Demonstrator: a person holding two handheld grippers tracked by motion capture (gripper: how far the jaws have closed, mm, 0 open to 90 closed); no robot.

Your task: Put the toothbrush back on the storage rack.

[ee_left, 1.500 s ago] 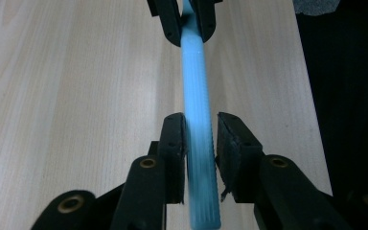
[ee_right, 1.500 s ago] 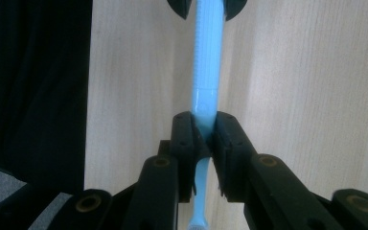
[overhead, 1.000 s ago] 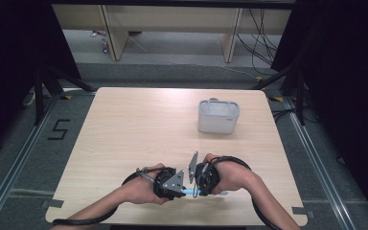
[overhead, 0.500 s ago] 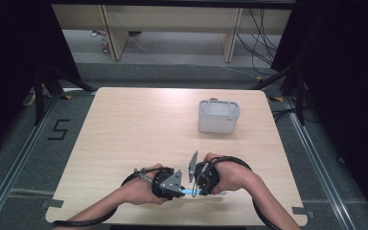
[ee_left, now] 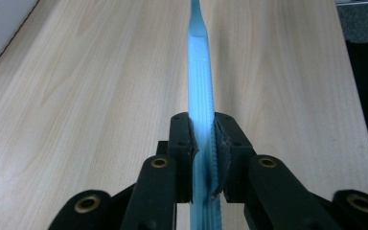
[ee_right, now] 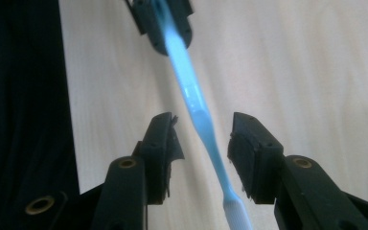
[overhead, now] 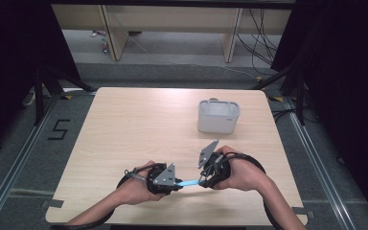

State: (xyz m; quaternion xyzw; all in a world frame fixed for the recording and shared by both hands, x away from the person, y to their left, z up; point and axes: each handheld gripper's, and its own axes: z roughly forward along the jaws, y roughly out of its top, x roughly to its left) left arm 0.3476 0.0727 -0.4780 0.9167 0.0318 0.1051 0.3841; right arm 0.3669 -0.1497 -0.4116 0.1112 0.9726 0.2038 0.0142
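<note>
A light blue toothbrush (overhead: pixel 188 183) hangs level just above the table's front edge, between my two grippers. My left gripper (overhead: pixel 176 184) is shut on its ribbed handle (ee_left: pixel 199 72), and the jaws clamp it from both sides (ee_left: pixel 203 139). My right gripper (overhead: pixel 205 181) faces it from the right and is open. In the right gripper view the thin neck of the toothbrush (ee_right: pixel 196 105) passes between the spread jaws of the right gripper (ee_right: pixel 205 132) without touching either pad. The white bristle head (ee_right: pixel 237 213) lies low between them. The left gripper (ee_right: pixel 165 24) shows farther off.
A white rectangular bin (overhead: pixel 219 116) stands on the wooden table (overhead: pixel 139 124) at the back right, well beyond the grippers; its corner (ee_left: pixel 0 24) shows in the left gripper view. A floor marking "5" lies left of the table.
My right gripper has drawn slightly right and back from the left one, so more of the blue toothbrush shows between them. The left gripper has barely moved.
</note>
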